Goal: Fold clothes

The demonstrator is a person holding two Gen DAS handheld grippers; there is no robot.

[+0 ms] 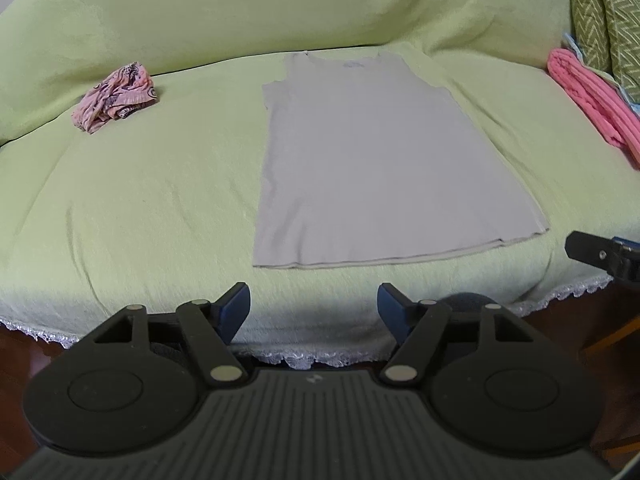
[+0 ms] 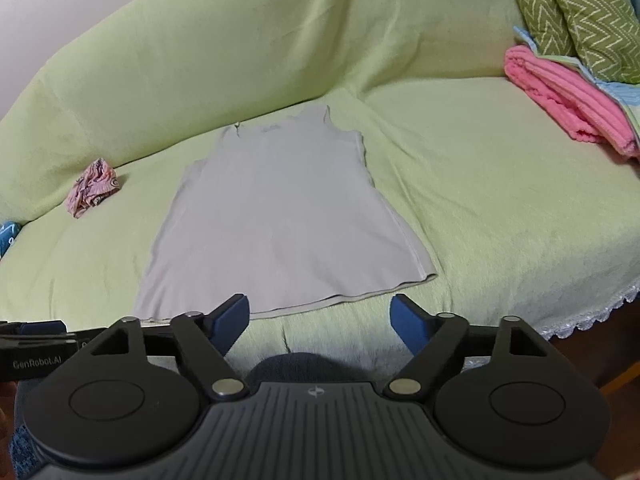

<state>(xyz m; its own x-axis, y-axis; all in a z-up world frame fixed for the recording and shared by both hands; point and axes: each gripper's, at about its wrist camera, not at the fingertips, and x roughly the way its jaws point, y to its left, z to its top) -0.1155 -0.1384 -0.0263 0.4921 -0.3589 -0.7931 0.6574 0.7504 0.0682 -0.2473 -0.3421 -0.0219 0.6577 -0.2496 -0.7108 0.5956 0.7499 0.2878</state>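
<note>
Clothes flank the flat grey tank top (image 1: 376, 160): crumpled patterned garment (image 1: 116, 96), pink towel (image 1: 592, 100); both hand-held grippers gape empty.

This is a home living room: a wide sofa draped in a light green fabric cover (image 2: 500, 184) with a white lace trim (image 1: 304, 360) along its near edge fills both views. At the far right lean green cushions with a white zigzag pattern (image 2: 580, 12) above a folded pink ribbed towel (image 2: 568, 100). A beige sleeveless top (image 1: 376, 160) lies flat on the seat, a crumpled pink patterned garment (image 1: 116, 96) at far left, and dark reddish wooden floor (image 1: 16, 352) shows below.
</note>
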